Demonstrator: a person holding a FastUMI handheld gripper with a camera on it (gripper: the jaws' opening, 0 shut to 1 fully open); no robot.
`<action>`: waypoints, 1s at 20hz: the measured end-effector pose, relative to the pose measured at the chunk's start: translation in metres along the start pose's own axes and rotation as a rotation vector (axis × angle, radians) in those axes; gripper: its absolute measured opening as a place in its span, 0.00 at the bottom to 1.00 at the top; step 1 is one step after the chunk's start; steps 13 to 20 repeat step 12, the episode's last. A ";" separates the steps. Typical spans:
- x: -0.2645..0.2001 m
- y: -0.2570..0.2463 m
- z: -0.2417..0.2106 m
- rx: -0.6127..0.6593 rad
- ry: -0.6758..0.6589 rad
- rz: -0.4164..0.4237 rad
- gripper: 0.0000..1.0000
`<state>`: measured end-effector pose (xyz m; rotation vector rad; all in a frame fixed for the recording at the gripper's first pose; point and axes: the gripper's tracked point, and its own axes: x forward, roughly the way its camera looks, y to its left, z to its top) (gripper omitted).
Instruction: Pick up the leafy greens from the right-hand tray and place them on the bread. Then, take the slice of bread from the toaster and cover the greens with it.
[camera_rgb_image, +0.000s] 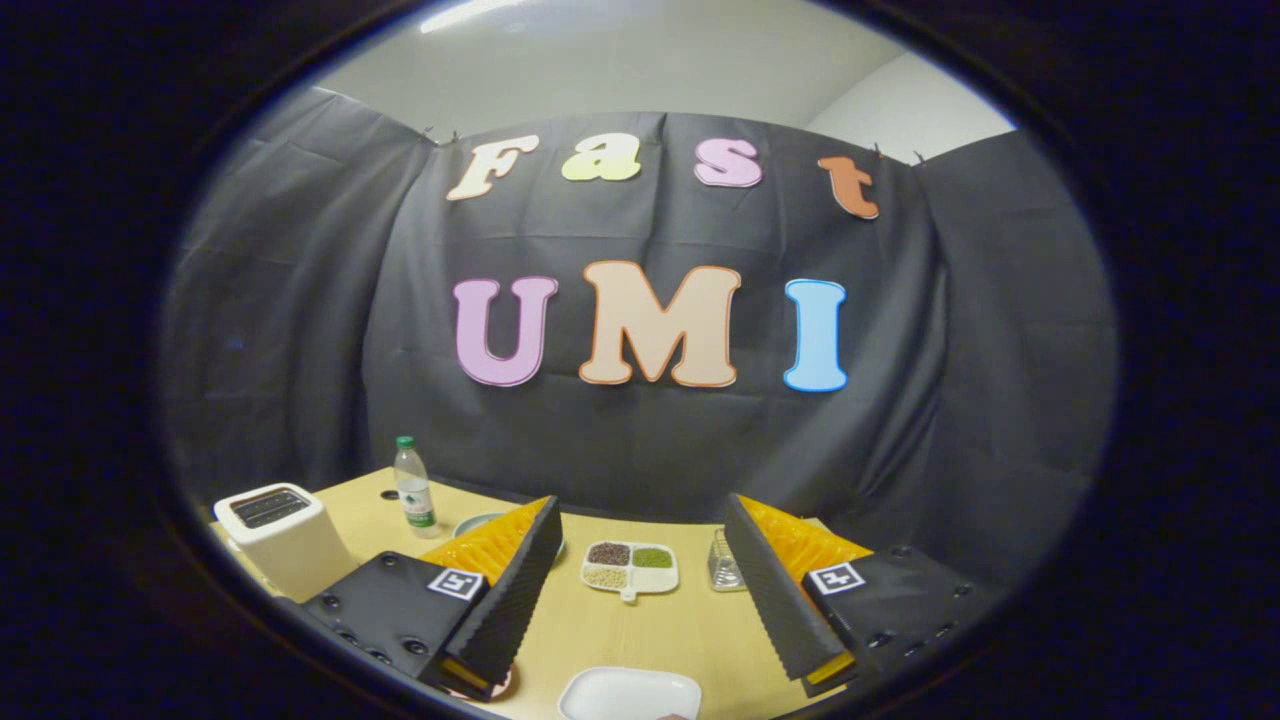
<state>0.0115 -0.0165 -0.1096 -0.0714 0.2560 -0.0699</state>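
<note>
Gripper view, operator: your gripper (645, 600) hangs above the pale wooden table (650, 630) with its two black ribbed fingers (515, 590) spread wide apart and nothing between them. Taking the white divided dish of brown, green and beige grains (630, 568) as the landmark, it sits on the table in the gap between your fingers and beyond their tips. Nearer to you than that dish, a white rectangular tray (630, 695) lies at the table's near edge; its contents cannot be made out. Left of the dish, past your left finger, stands the white boxy toaster (283, 535) with two dark slots on top; whether a slice sits in it cannot be told. Behind and left of the dish stands a clear plastic bottle with a green cap (412, 486), with the rim of a grey round plate (478, 523) near it. Just right of the dish stands a small clear glass container (724, 566). Leafy greens and bread cannot be made out.
</note>
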 end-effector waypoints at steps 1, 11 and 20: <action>0.001 -0.002 0.002 -0.002 -0.010 -0.007 1.00; 0.011 0.004 0.012 -0.001 -0.043 0.024 1.00; 0.012 0.005 0.016 0.000 -0.054 0.029 1.00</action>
